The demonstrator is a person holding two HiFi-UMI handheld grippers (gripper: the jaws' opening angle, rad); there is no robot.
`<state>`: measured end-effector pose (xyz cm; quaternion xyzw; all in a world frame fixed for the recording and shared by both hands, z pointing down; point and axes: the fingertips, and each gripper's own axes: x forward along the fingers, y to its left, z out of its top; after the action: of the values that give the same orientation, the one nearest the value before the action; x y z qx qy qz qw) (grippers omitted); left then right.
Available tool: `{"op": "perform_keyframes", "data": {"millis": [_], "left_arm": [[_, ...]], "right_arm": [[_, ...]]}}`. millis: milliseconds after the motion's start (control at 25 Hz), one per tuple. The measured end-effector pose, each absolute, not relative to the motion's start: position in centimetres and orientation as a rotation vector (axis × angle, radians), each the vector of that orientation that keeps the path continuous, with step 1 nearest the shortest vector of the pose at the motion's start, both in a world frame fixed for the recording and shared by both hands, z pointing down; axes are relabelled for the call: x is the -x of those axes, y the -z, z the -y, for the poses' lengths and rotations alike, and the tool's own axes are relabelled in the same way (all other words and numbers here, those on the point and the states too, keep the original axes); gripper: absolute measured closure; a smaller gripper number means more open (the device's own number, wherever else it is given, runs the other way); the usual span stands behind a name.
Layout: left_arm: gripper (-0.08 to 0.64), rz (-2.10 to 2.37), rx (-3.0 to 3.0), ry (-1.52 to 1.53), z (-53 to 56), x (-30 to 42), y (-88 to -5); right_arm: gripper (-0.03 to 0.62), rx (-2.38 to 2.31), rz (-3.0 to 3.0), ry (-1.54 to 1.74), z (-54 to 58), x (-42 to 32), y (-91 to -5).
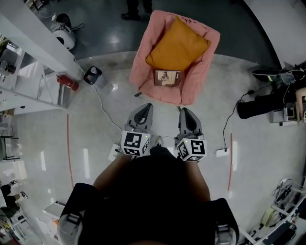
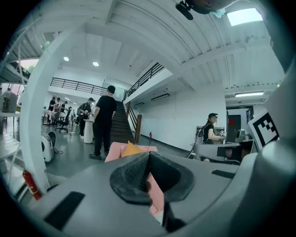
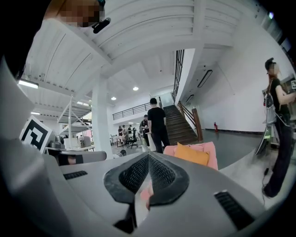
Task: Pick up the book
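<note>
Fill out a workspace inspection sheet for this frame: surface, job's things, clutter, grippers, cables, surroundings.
Surface: grey polished floor with red lines marked on it.
Job's things: book lies flat on the seat of the pink armchair, in front of the orange cushion; not yet touched.
Clutter: red fire extinguisher and a black-and-white device on the floor at left.
Grippers: left gripper and right gripper side by side, short of the armchair; jaws together, nothing held.
Cables: white cable to a power strip; black cable to a second strip.
Surroundings: white shelving at left; a standing person beyond the armchair.
</note>
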<state>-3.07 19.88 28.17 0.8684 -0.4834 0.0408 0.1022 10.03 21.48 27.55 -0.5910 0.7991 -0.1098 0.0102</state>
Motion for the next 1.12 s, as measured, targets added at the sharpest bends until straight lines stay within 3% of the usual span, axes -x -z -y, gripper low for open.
{"op": "perform_keyframes", "data": {"millis": [360, 1120], "left_arm": [[0.552, 1.525, -2.526, -0.137, -13.2, 0.9, -28.5], [0.552, 1.466, -2.533, -0.145, -1.6, 3.1, -30.5]], "right_arm": [[0.600, 1.815, -2.534, 0.317, -12.8, -12.5, -28.3], [0.600, 1.866, -2.552, 0.393, -2.0, -8.8, -32.4]]}}
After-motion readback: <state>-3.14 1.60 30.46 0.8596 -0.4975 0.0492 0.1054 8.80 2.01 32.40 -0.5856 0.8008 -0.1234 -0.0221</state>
